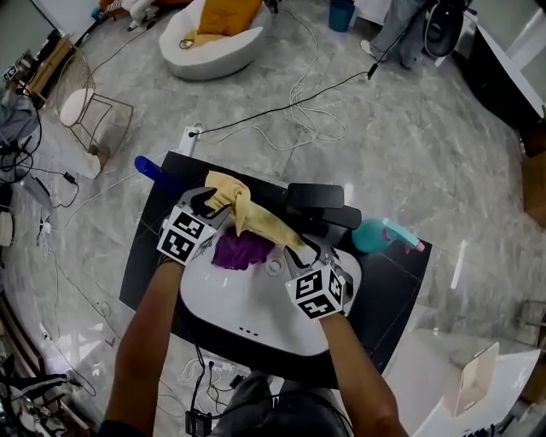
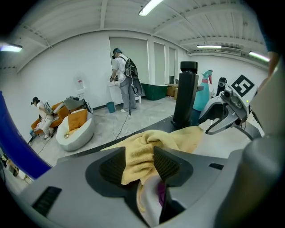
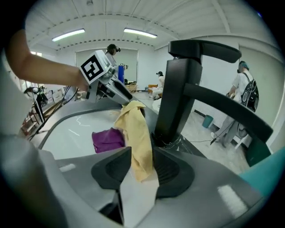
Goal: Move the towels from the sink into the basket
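Yellow terry towel (image 1: 256, 218) stretched over white sink (image 1: 256, 329), long axis running from left gripper (image 1: 209, 203) to right gripper (image 1: 309, 253). Both jaws released, towel ends loose between them.

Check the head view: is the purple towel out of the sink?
No, the purple towel lies inside the white sink, down in its basin.

Bright, even light from ceiling strips (image 2: 150, 6), soft floor (image 1: 409, 145) sheen, fisheye-warped dark corners in gripper views
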A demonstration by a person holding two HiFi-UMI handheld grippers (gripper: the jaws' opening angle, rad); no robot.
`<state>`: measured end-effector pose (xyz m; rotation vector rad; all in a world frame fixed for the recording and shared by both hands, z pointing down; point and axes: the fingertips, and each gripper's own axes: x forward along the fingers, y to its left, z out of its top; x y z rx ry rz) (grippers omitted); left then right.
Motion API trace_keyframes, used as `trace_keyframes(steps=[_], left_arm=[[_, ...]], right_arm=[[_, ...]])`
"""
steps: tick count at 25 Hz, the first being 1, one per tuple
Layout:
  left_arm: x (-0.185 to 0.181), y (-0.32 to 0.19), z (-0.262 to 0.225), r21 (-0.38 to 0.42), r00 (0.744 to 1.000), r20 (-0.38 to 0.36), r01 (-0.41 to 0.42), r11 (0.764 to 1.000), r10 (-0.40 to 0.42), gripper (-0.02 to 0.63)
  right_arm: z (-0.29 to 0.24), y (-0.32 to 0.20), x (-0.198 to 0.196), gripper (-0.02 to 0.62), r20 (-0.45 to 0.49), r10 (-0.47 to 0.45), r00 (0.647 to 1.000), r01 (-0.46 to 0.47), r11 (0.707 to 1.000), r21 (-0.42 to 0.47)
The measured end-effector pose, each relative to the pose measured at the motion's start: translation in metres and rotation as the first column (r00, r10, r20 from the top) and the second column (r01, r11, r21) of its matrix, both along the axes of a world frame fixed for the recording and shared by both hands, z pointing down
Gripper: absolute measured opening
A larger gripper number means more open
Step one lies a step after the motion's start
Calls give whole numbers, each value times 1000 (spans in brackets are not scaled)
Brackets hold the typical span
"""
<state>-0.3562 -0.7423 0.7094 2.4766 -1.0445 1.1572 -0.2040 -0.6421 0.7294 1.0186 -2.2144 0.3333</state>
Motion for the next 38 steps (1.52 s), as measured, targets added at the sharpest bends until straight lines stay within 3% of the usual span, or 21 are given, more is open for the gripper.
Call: trace_keyframes(steps=[5,8,13,20,38], left_arm=[[1,-5,13,-3,1000,-9,3,1000,-3,164],[6,-4,17,-8,1000,-15,-5,1000,5,103],[11,-5,21,0,1000,-23,14,1000,-14,36],[7,-2,-1,41,996,-71,61,997,-58,23],[-1,40,-143,220,972,-220,129,967,-80,20]], right_arm=[[17,-12,4,165,-141,-22,990,31,997,66],[17,-17,9,104,-178,-16,984,33,995,90],[15,-16,11,59,-148,-8,989,21,996,86],[-10,-15,9,26,-99,44,994,-31,991,130],[-142,-2,11,25,31,157,987,-159,942,297]])
